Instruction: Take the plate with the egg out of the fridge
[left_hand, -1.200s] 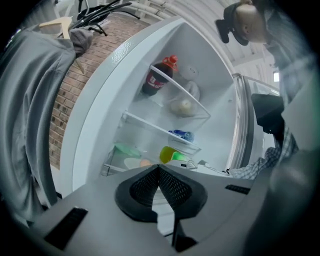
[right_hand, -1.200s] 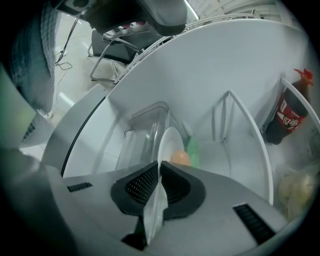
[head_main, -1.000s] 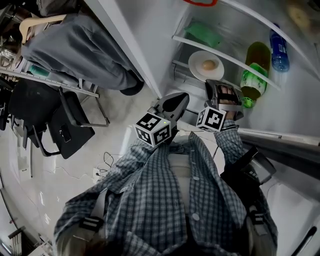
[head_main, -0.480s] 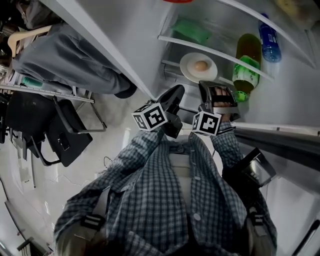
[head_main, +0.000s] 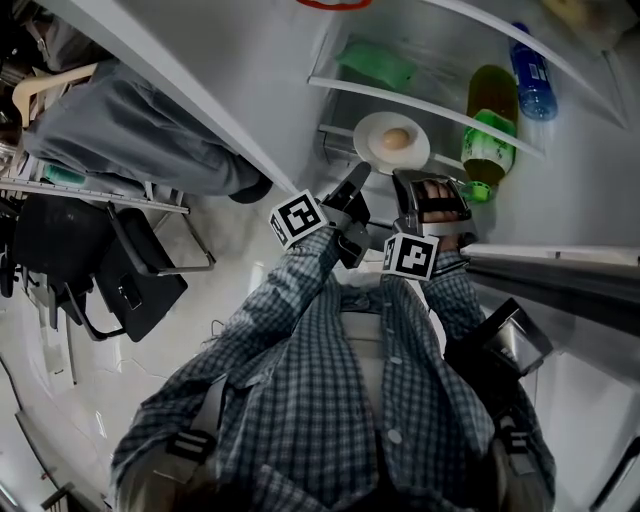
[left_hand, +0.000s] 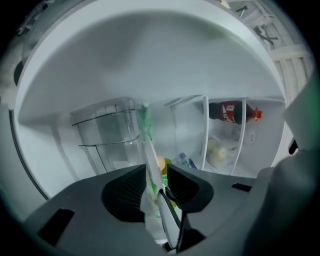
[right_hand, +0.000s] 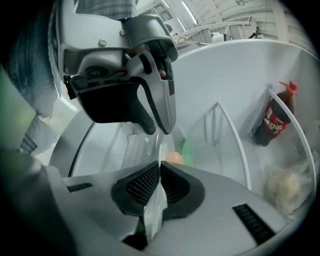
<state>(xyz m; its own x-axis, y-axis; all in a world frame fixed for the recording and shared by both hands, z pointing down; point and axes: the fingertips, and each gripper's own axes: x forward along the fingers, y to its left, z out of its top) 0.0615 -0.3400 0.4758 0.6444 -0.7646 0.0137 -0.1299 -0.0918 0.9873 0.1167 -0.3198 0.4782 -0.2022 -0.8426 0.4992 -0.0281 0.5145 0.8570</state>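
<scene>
Right gripper (right_hand: 159, 174): jaws nearly together, clamped on the near rim of the plate (head_main: 372, 150). The rim shows edge-on as a thin white strip between the ribbed pads. The egg (head_main: 396, 138) sits on the plate just beyond the jaw tips, near the plate's middle.

Left gripper (left_hand: 156, 172): jaws opening. The same plate's rim stands edge-on in the gap, and the pads are not pressing on it. The egg shows just past these tips too. This gripper lies close beside the right one, on its left. Seen from the right gripper view it hangs above and ahead of the right jaws, tips down at the rim.

Both grippers point into the fridge (right_hand: 225, 75). The plate is at the front of a lower shelf (head_main: 335, 132), under a higher shelf (head_main: 440, 105). Cannot tell whether it rests on the shelf or is lifted clear.

Beyond and to the right of the right gripper are a green bottle (head_main: 488, 150) and a blue bottle (head_main: 530, 75). A cola bottle (right_hand: 272, 122) with a red cap stands further right behind a white rail. A green packet (head_main: 375, 65) lies on the higher shelf past the plate. A clear drawer (left_hand: 107, 132) is left of the left gripper's jaws.

Room: behind and left of the left gripper are a pale floor (head_main: 235, 295) and a black chair (head_main: 130, 265)
</scene>
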